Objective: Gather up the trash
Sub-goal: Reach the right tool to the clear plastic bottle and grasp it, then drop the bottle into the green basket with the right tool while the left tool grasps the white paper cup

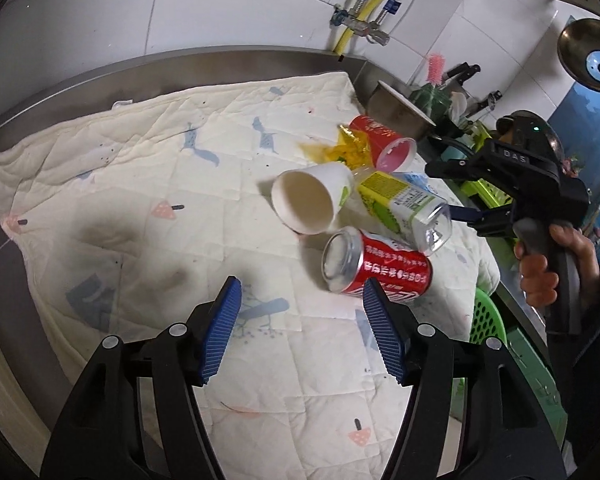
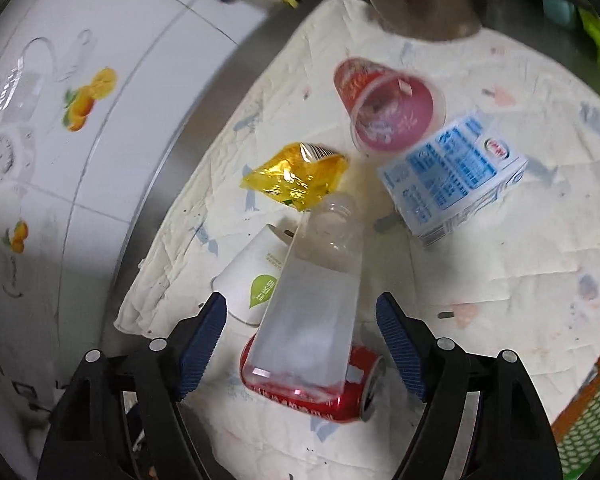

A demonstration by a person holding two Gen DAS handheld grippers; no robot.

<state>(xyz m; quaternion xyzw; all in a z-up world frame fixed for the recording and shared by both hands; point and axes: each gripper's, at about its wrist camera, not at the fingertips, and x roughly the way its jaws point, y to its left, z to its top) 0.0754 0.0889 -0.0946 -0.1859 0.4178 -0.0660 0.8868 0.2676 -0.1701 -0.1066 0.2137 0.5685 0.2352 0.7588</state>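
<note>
Hovering above the quilted cloth (image 1: 148, 184), the left gripper (image 1: 300, 328) stands wide with nothing between its blue pads; the red can (image 1: 376, 268) lies just ahead of its right finger, the white paper cup (image 1: 308, 200) beyond. The right gripper (image 2: 300, 344) is also wide, its pads clear of the clear bottle (image 2: 312, 304) lying between them; yellow wrapper (image 2: 296, 176), milk carton (image 2: 452, 176) and red cup (image 2: 384, 104) lie farther ahead.
</note>
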